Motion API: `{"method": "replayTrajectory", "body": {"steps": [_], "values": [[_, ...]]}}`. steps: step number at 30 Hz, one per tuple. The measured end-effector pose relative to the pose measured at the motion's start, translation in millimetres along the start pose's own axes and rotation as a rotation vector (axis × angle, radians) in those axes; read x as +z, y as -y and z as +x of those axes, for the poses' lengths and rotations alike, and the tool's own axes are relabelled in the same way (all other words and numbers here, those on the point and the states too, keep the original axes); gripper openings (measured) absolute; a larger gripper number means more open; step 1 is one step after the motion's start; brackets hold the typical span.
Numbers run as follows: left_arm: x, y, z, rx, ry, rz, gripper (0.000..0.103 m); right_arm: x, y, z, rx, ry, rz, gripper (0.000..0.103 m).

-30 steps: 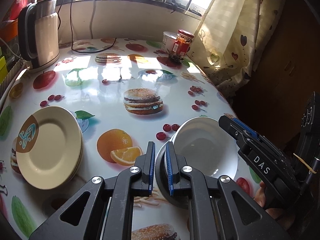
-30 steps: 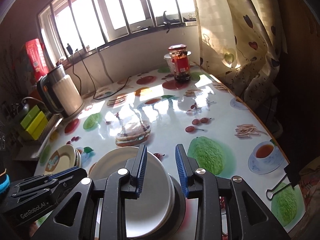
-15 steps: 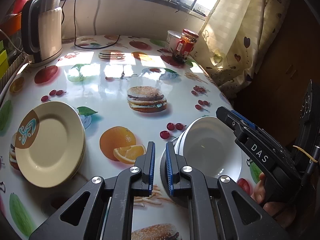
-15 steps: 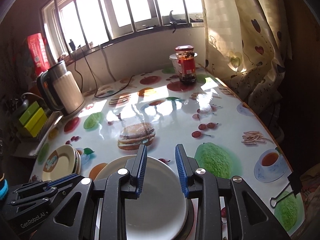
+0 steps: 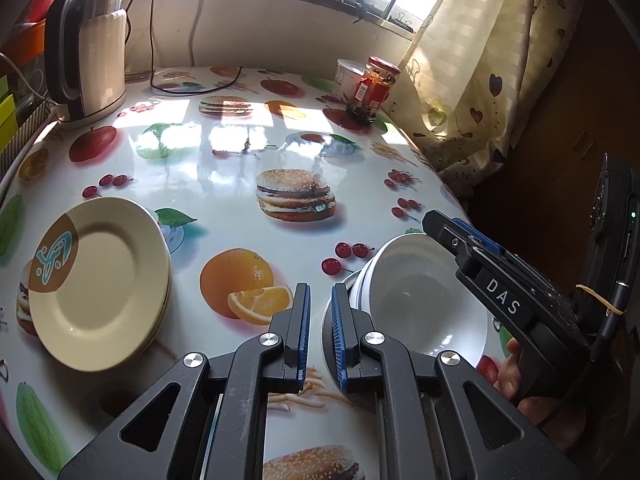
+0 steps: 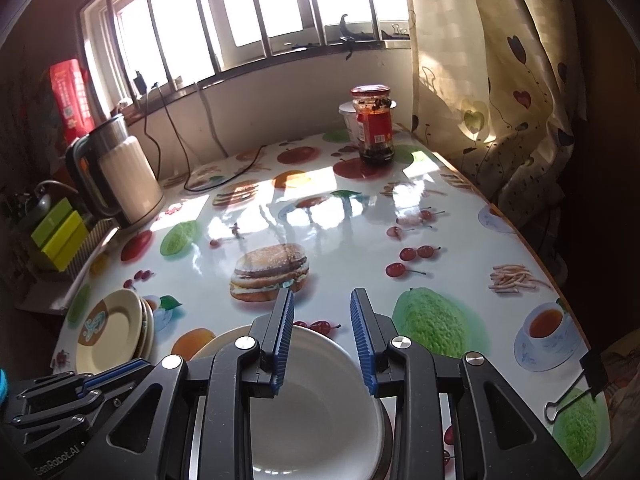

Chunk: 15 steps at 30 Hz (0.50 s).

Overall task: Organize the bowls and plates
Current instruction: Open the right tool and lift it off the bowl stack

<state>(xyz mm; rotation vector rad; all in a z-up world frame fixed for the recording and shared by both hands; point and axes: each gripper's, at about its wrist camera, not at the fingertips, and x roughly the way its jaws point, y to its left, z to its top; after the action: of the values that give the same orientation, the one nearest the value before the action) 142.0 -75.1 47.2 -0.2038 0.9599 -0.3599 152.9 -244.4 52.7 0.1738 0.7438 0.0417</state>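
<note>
A stack of white bowls [image 5: 424, 300] sits on the table at the near right; it also shows in the right wrist view [image 6: 316, 408]. A stack of cream plates [image 5: 100, 280] with a brown-and-blue mark lies at the near left, and shows in the right wrist view [image 6: 108, 328]. My left gripper [image 5: 319, 334] has its jaws a narrow gap apart, empty, just left of the bowls. My right gripper [image 6: 322, 340] is open and empty, hovering above the bowls; it appears in the left wrist view [image 5: 480, 256].
An electric kettle [image 5: 90, 52] with its cord stands at the back left. A red-lidded jar [image 5: 374, 88] and a white tub [image 5: 346, 78] stand at the back right. A curtain [image 5: 492, 60] hangs beyond the table's right edge. A binder clip [image 6: 576, 388] lies near right.
The right gripper has lifted up and back from the bowl stack, which now rests flat. The left gripper drew back slightly, its narrow gap unchanged.
</note>
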Motion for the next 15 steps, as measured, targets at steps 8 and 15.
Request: {"method": "replayTrajectory", "body": {"steps": [8,15], "values": [[-3,-5,0,0.003,0.003,-0.005,0.011,-7,8,-16,0.010,0.018,0.037,0.029],[-12,-4,-7,0.025,0.022,0.025,0.011,-14,17,-42,0.010,0.051,0.062,0.032]]}}
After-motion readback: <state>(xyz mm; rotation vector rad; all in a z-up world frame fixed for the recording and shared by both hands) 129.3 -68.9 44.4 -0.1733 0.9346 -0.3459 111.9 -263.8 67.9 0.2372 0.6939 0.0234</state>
